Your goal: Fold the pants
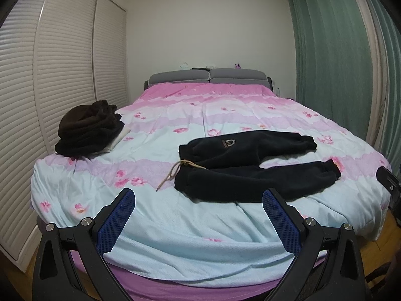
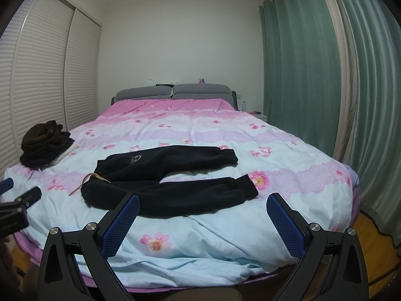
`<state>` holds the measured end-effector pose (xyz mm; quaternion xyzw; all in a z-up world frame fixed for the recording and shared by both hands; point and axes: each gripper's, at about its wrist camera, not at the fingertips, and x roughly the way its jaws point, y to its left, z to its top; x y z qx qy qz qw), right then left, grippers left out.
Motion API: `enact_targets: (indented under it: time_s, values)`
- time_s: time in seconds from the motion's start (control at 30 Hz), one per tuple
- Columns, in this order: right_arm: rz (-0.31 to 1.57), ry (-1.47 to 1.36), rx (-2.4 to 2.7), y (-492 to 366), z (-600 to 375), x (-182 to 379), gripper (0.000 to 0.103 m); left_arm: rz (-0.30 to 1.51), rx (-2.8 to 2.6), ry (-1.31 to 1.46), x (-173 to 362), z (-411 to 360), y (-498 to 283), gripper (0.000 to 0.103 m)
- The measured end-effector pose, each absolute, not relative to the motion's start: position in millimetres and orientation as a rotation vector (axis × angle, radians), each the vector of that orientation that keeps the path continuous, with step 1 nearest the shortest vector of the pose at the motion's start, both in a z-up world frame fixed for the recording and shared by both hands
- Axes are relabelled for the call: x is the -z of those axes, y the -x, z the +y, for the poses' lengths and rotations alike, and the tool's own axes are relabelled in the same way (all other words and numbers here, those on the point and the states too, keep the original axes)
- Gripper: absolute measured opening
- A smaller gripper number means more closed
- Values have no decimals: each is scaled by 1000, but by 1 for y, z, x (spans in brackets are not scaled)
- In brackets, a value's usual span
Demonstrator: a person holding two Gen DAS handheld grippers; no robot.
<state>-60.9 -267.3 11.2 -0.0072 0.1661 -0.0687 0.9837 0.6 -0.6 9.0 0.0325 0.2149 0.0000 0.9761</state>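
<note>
Pants [image 1: 250, 168] lie spread flat across the near bed [image 1: 155, 225], legs apart, nothing folded yet; your left gripper [image 1: 199, 203] and right gripper [image 2: 203, 207] hover near, both spread wide and empty.

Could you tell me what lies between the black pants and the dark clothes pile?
Only bare floral bedcover lies between the black pants and the dark clothes pile, clearest in the left wrist view.

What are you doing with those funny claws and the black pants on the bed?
A person holds a gripper in each hand, getting ready to fold the black pants. The pants lie spread flat on the flowered bedspread, legs apart, waistband and tan drawstring toward the left. The left gripper and right gripper are both open, hovering near the foot of the bed, touching nothing. A brown clothes pile sits far left.
</note>
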Motion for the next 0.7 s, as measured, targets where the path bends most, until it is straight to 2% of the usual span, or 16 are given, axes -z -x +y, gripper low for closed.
enact_targets:
  time_s: [0.37, 0.7]
  values:
    - [320, 27, 146, 56, -259, -19, 103, 431, -31, -46, -20, 9, -18, 103]
    - [274, 13, 148, 19, -268, -53, 103, 424, -43, -29, -43, 6, -59, 103]
